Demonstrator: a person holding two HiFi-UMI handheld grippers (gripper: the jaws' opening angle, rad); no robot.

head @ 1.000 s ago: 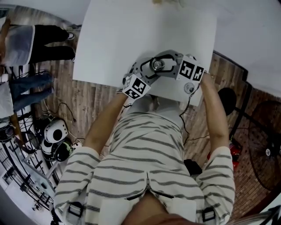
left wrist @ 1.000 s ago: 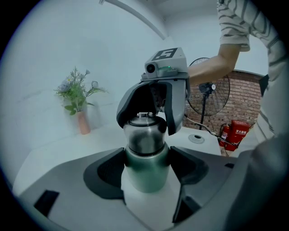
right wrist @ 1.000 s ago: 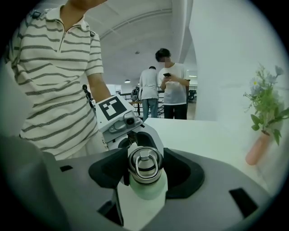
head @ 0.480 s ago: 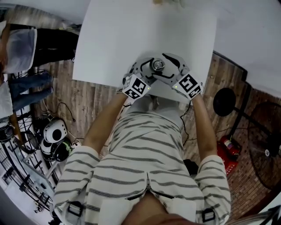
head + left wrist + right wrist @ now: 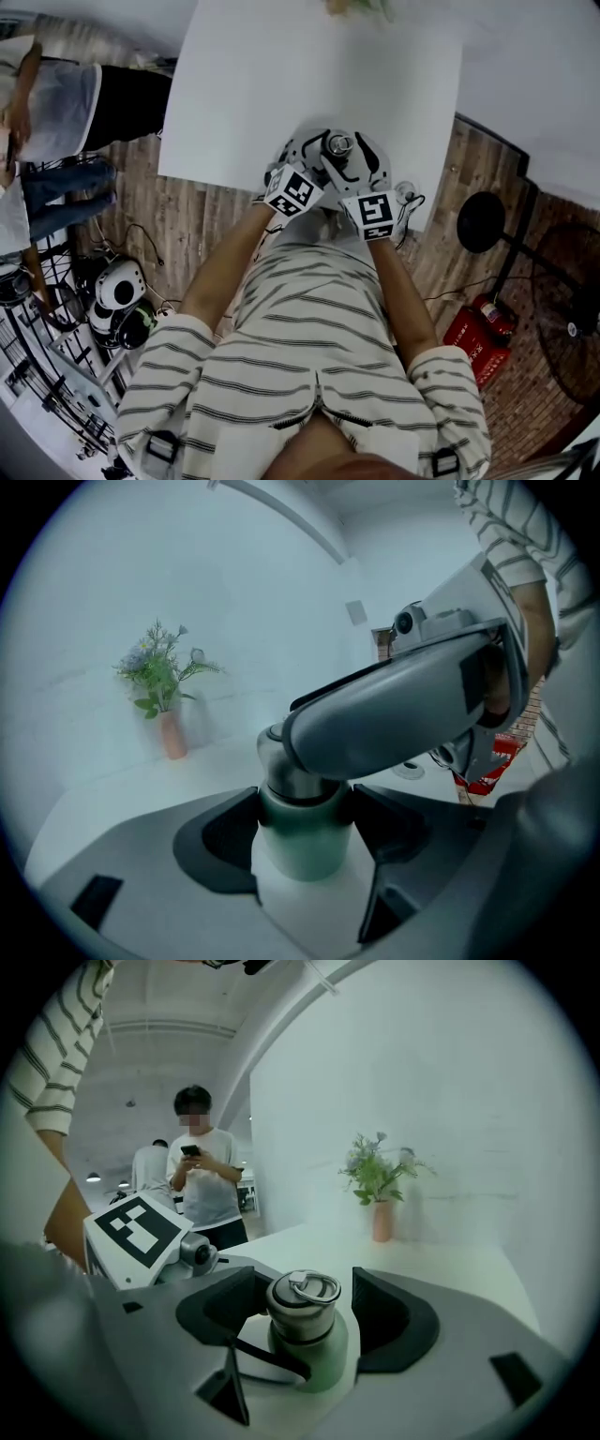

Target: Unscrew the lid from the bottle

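The right gripper (image 5: 305, 1283) has swung round the bottle (image 5: 302, 841); its open jaws have just been closing round the lid (image 5: 302, 1312), likely for a new twist, while the left gripper (image 5: 305, 799) squeezes the bottle

L gripper (image 5: 302, 822) tight on bottle (image 5: 298, 853); R gripper (image 5: 307, 1318) wide round lid (image 5: 303, 1296), closing

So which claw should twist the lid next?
Right. The right claw, jaws just closing in, straddles the steel ring-topped lid without gripping yet; the left claw is clamped on the pale green bottle, steadying it.
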